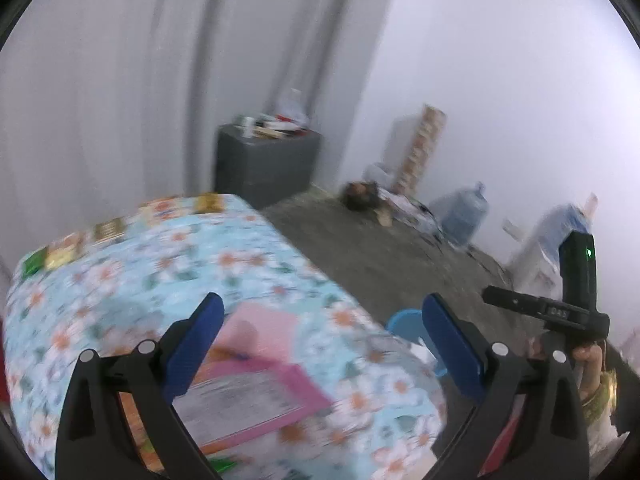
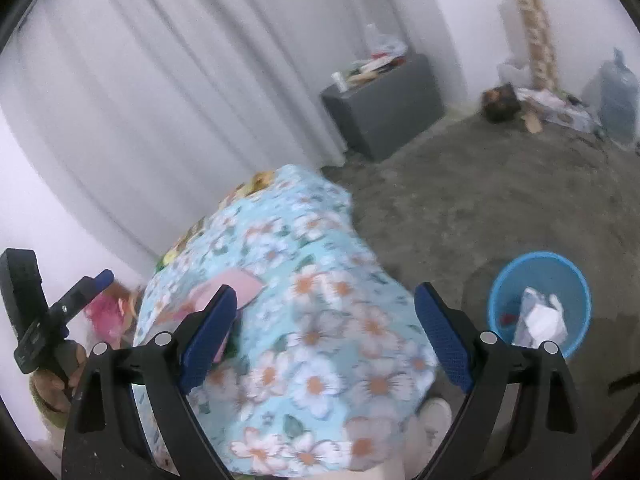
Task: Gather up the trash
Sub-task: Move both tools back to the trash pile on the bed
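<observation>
A blue trash bin [image 2: 540, 304] stands on the floor right of the table and holds white crumpled paper [image 2: 542, 318]; its rim also shows in the left wrist view [image 1: 406, 322]. The table wears a blue floral cloth [image 1: 160, 264], also in the right wrist view [image 2: 320, 304]. Pink paper and a pink book [image 1: 256, 376] lie on it, with small wrappers [image 1: 108, 232] along its far edge. My left gripper [image 1: 324, 344] is open and empty above the pink book. My right gripper [image 2: 326, 336] is open and empty above the table's corner.
A grey box [image 1: 266, 164] with clutter on top stands by the curtain. A water jug [image 1: 464, 212], bags and a tall carton [image 1: 420, 148] line the far wall. The floor is grey carpet [image 2: 480, 184]. A white shoe [image 2: 434, 416] shows below the table edge.
</observation>
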Demonstrator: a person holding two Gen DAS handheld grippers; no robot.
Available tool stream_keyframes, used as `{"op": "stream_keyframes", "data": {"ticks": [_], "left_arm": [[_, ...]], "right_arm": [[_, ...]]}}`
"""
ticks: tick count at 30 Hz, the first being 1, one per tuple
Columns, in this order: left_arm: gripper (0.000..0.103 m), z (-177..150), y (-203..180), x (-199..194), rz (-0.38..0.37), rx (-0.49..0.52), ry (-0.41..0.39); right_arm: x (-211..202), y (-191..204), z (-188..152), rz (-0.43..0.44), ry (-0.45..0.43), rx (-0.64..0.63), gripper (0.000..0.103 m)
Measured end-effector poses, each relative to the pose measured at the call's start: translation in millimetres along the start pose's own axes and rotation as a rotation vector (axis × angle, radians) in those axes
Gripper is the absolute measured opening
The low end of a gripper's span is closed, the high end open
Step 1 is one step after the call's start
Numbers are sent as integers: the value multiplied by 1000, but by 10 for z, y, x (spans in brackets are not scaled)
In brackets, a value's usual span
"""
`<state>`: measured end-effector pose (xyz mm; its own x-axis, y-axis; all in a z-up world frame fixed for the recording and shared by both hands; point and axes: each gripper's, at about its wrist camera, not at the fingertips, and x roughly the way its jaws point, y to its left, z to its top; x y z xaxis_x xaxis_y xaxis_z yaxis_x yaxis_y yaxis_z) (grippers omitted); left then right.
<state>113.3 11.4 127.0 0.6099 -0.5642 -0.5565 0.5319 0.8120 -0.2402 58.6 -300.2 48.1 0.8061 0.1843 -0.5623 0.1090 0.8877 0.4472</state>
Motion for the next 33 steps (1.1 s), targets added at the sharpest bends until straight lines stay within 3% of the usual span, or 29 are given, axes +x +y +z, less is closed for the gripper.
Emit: {"op": "stream_keyframes", "data": {"ticks": [9,14,17,20,26,29,33], "left_arm": [[97,-462,753,-468,79,-156,-48],[97,-629,1029,-556,83,-224,-59],[97,-733,1159,-608,54,-256,-64],[97,-838,1268,-602,-28,-301,-52],[97,-975,1483,-524,-117,-407,-46],[95,-1050,1646,-418,-160,-499,-27],[86,-1141,1885,-269,-248,-641,-3]], "right_arm": [[580,622,-15,79,141,-101,86],[816,807,-65,165,219,-48,86],[988,876,-92,217,260,2,86],[1181,900,-111,258,304,64,86],[1517,848,-97,287,360,182,86],[1677,813,-90,315,386,237,86],[1865,762,-91,343,417,296,86]]}}
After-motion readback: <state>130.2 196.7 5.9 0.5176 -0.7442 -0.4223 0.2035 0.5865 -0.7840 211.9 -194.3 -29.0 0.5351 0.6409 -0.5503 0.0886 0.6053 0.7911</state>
